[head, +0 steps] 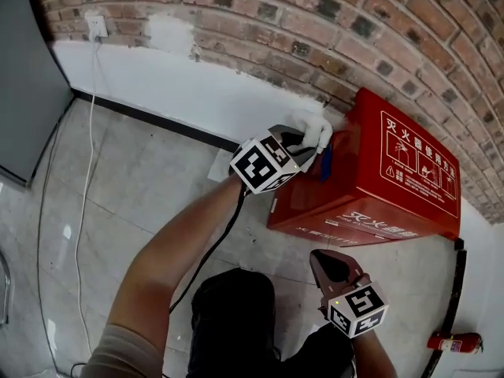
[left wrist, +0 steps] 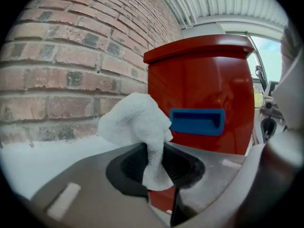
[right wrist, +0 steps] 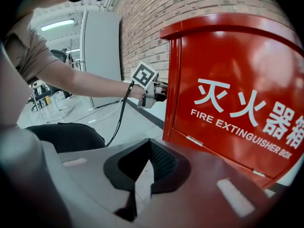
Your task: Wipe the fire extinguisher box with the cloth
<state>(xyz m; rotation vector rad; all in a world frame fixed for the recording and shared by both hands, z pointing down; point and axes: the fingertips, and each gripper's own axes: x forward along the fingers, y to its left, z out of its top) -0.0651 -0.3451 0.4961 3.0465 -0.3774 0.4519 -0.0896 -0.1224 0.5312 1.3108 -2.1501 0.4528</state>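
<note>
The left gripper (left wrist: 154, 164), with smooth grey plastic jaws and black ribbed pads, was pinching a crumpled white terry cloth (left wrist: 136, 121). One tail of the cloth hung down between the pads, and the fluffy bulk bunched just ahead of the fingertips. Directly beyond the cloth stood the glossy red metal fire extinguisher box (left wrist: 204, 75), upright against a rough red-brick wall (left wrist: 71, 56) to the gripper's left. A blue recessed plastic handle (left wrist: 197, 121) sat in the box's near end panel, just right of the cloth. No view settled whether the cloth touched the panel. The head view put the cloth at the box's upper end corner. Only that view showed the pale grey tiled floor (head: 118, 203), a white cable (head: 88, 156) trailing down from a wall socket (head: 97, 26), and a small red fire extinguisher (head: 455, 342) lying on the floor well to the right of the right gripper (head: 329, 264). That gripper hung low in front of the box, its jaws pressed together with nothing between them. Only its own view showed the box's front face close ahead and to its right, a shiny lacquered panel with white lettering and small metal hinges along the bottom edge. To its left were the person's bare forearm and the left gripper's black-and-white marker cube (right wrist: 144, 77) at the box's far end.
</note>
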